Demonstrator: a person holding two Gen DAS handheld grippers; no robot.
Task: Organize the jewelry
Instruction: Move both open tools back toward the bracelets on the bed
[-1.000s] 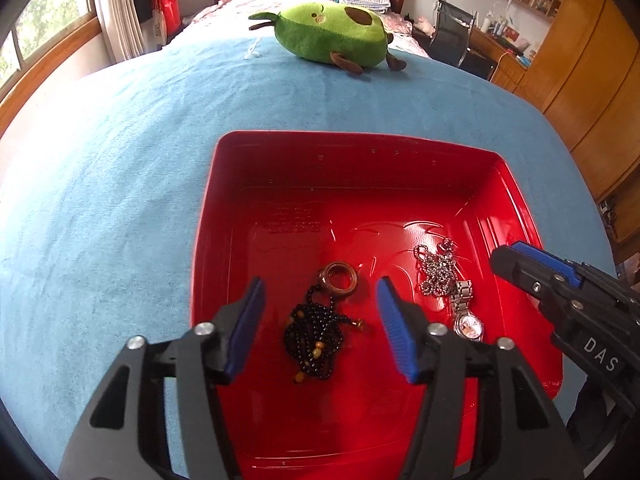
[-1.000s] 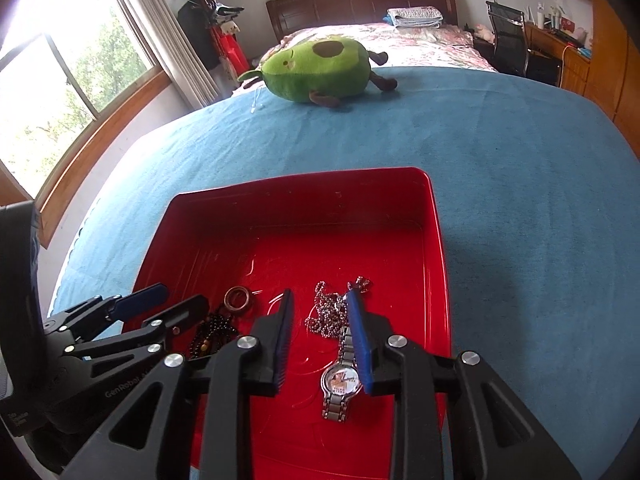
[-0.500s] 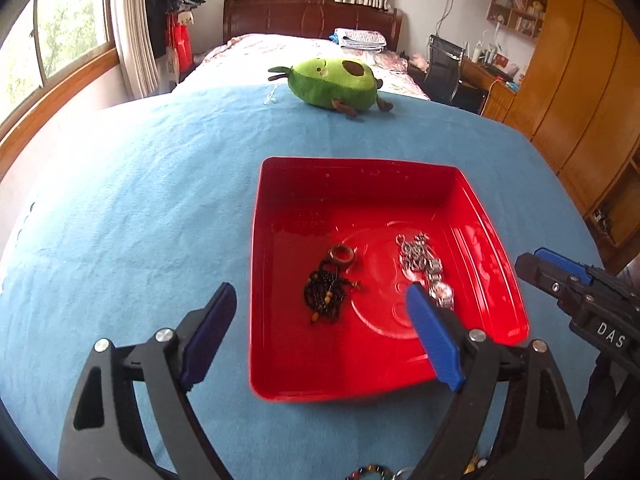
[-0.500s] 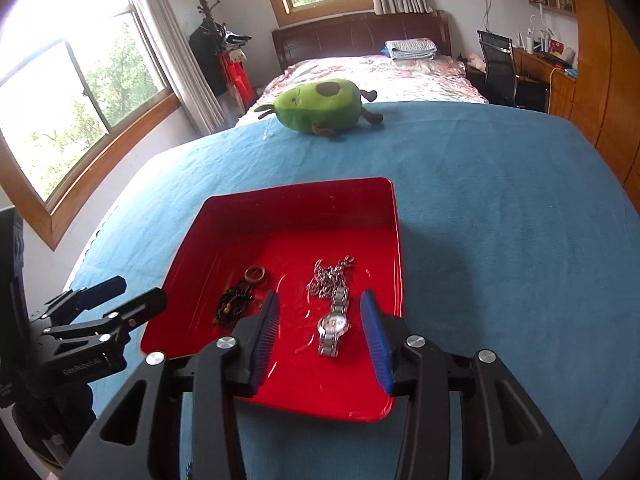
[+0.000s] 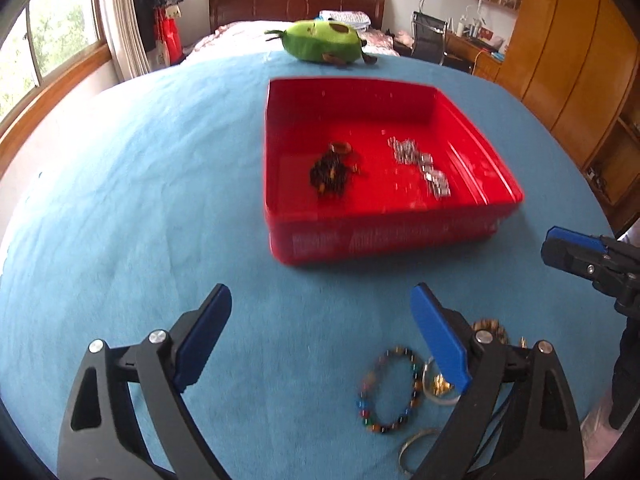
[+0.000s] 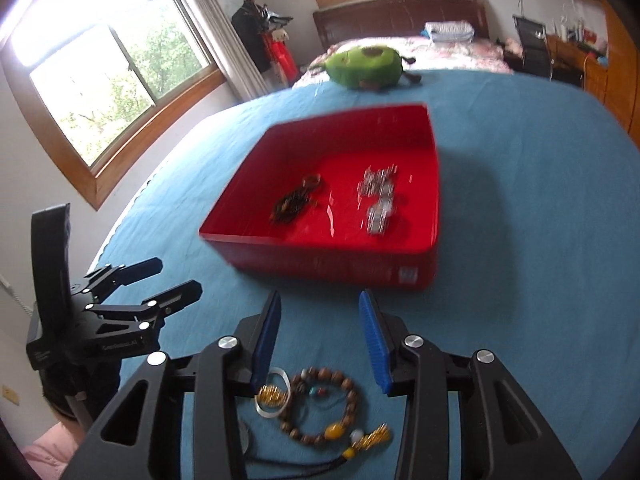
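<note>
Both of your grippers have pulled back out of the red tray (image 5: 384,240) since a second ago, when each hung over the pieces inside it; now they sit over the blue cloth (image 5: 160,200) on the near side. Your left gripper (image 5: 320,336) is spread wide and holds nothing. Your right gripper (image 6: 320,340) is open about half as far, also empty.

In the tray lie the dark beads (image 5: 328,176) and the silver watch and chain (image 5: 424,164). Still on the cloth, below your jaws, are a colored bracelet (image 5: 388,392), a wooden bracelet (image 6: 324,404) with a gold tassel, and thin bangles (image 6: 274,396).

Watch the pile: bangle and wooden bracelet overlap, so a careless pinch will likely lift two together or snag the tassel cord. Both views are blurred, so slow down before you close.
</note>
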